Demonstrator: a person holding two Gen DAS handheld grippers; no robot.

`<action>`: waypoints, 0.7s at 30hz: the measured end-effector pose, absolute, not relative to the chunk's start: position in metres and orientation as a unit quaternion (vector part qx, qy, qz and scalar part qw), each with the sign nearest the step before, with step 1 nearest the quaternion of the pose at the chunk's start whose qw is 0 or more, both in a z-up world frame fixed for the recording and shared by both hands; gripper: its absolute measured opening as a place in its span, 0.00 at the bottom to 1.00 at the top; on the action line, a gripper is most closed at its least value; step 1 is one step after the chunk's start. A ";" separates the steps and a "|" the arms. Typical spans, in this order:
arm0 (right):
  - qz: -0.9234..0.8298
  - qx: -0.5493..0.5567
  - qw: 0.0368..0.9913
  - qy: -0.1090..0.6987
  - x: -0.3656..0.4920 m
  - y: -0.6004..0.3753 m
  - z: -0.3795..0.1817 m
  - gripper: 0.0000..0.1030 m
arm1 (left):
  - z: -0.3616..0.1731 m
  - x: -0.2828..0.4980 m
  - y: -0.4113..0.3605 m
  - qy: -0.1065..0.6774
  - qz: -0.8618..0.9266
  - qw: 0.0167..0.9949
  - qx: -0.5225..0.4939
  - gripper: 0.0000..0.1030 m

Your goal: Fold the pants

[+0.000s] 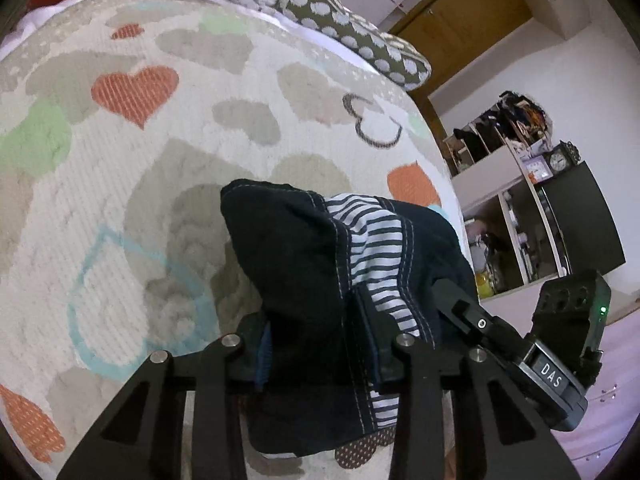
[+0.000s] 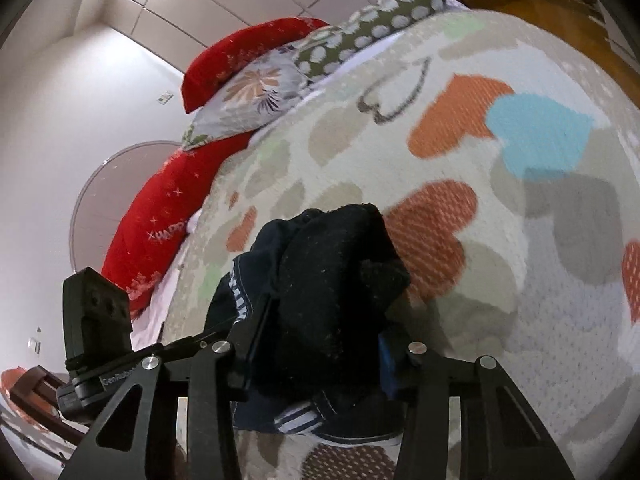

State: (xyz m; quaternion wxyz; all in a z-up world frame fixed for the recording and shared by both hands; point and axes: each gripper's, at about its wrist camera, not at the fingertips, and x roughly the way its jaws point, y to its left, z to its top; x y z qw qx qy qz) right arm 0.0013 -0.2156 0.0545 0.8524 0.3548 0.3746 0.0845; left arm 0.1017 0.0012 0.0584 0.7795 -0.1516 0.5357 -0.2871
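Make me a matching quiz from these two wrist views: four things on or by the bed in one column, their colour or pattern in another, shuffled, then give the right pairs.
Things:
1. pants
2. bedspread
3. long cushion
4. pillow at the bed's far edge

Colour or pattern:
A. red
B. olive with white dots
C. dark navy with a striped lining
D. cream with coloured hearts

Pairs: 1-C, 2-D, 3-A, 4-B.

Both the left gripper and the right gripper have bunched pants cloth between their fingers.
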 end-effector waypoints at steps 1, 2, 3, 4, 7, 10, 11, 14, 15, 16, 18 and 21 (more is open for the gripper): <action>0.084 0.352 0.854 0.374 0.004 -0.215 0.057 0.47 | 0.062 0.106 0.001 0.533 -0.283 0.783 -0.149 0.34; 0.085 0.348 0.856 0.373 0.009 -0.213 0.061 0.47 | 0.066 0.111 0.000 0.530 -0.280 0.788 -0.143 0.34; 0.085 0.344 0.858 0.372 0.013 -0.212 0.064 0.47 | 0.069 0.115 0.000 0.526 -0.277 0.792 -0.139 0.34; 0.085 0.339 0.861 0.371 0.020 -0.211 0.068 0.47 | 0.074 0.121 -0.002 0.520 -0.274 0.798 -0.132 0.34; 0.084 0.327 0.868 0.364 0.035 -0.208 0.077 0.47 | 0.080 0.140 -0.006 0.512 -0.267 0.807 -0.125 0.34; 0.080 0.318 0.873 0.360 0.052 -0.210 0.082 0.47 | 0.077 0.162 -0.011 0.511 -0.255 0.811 -0.124 0.34; 0.078 0.317 0.874 0.359 0.059 -0.211 0.081 0.47 | 0.075 0.167 -0.012 0.511 -0.249 0.814 -0.122 0.34; 0.063 0.308 0.878 0.362 0.081 -0.216 0.073 0.50 | 0.060 0.185 -0.016 0.522 -0.200 0.823 -0.097 0.35; 0.044 0.292 0.880 0.373 0.090 -0.217 0.066 0.51 | 0.054 0.187 -0.016 0.530 -0.189 0.822 -0.091 0.35; 0.025 0.278 0.879 0.387 0.095 -0.218 0.059 0.54 | 0.049 0.189 -0.014 0.540 -0.192 0.814 -0.098 0.36; -0.001 0.263 0.872 0.413 0.101 -0.221 0.046 0.59 | 0.047 0.185 -0.007 0.546 -0.205 0.803 -0.121 0.38; 0.005 0.286 0.870 0.401 0.088 -0.237 0.050 0.62 | 0.054 0.171 0.007 0.540 -0.212 0.805 -0.128 0.45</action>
